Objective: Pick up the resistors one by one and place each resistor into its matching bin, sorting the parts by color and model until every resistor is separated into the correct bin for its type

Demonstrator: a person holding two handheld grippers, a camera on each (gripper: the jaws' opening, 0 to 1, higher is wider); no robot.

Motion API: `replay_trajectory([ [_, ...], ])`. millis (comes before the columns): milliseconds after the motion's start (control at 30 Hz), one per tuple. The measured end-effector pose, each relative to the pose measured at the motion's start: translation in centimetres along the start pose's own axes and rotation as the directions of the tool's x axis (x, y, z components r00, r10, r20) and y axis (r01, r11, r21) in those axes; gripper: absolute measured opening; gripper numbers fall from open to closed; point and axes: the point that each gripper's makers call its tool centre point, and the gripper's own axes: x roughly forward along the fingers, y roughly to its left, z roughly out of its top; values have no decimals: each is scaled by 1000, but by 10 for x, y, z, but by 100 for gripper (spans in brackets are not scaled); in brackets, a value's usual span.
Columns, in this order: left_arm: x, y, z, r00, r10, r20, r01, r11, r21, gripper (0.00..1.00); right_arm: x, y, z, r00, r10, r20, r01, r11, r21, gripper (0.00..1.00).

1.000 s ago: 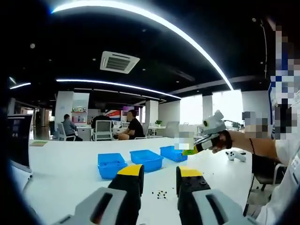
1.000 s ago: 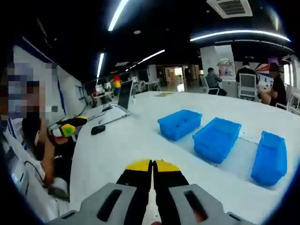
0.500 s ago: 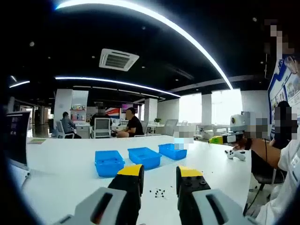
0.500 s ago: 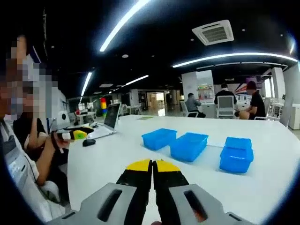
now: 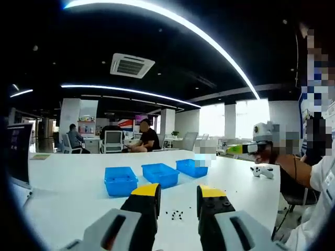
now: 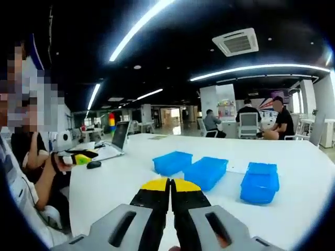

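Note:
Several tiny dark resistors (image 5: 177,214) lie loose on the white table (image 5: 73,188), just beyond my left gripper (image 5: 179,191), whose yellow-tipped jaws stand open with nothing between them. Behind the resistors, three blue bins (image 5: 120,180) (image 5: 160,173) (image 5: 192,167) sit in a row. My right gripper (image 5: 242,149) hangs in a hand above the table's right side. In the right gripper view the same bins (image 6: 172,162) (image 6: 205,172) (image 6: 260,181) stand ahead of my right gripper (image 6: 170,183), whose jaws are pressed shut on nothing. The left gripper (image 6: 79,157) shows at far left.
A laptop (image 6: 112,144) and a dark mouse (image 6: 94,164) rest on the table's far side, and the laptop screen (image 5: 18,157) fills the left edge. A small white object (image 5: 260,170) lies near the right edge. People sit at desks behind.
The right gripper has swung away from over the bins to the right, and its view has levelled from looking down on them. The left gripper has barely moved.

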Motion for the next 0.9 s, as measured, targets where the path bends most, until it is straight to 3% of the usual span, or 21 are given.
replay_trajectory([
  [233, -1, 0, 1, 1000, 2, 1, -2, 1000, 1, 30, 55, -28, 12, 1000, 15, -13, -14, 998, 58, 4],
  [433, -1, 0, 1, 1000, 4, 1, -4, 1000, 0, 30, 112, -58, 23, 999, -16, -46, 19, 998, 59, 4],
  [633, -1, 0, 2, 1000, 4, 4, -4, 1000, 1, 30, 165, -82, 8, 990, -70, -124, 76, 996, 38, 4],
  [900, -2, 3, 3, 1000, 9, 8, -9, 1000, -1, 30, 206, -99, -8, 975, -146, -170, 150, 989, 11, 5],
])
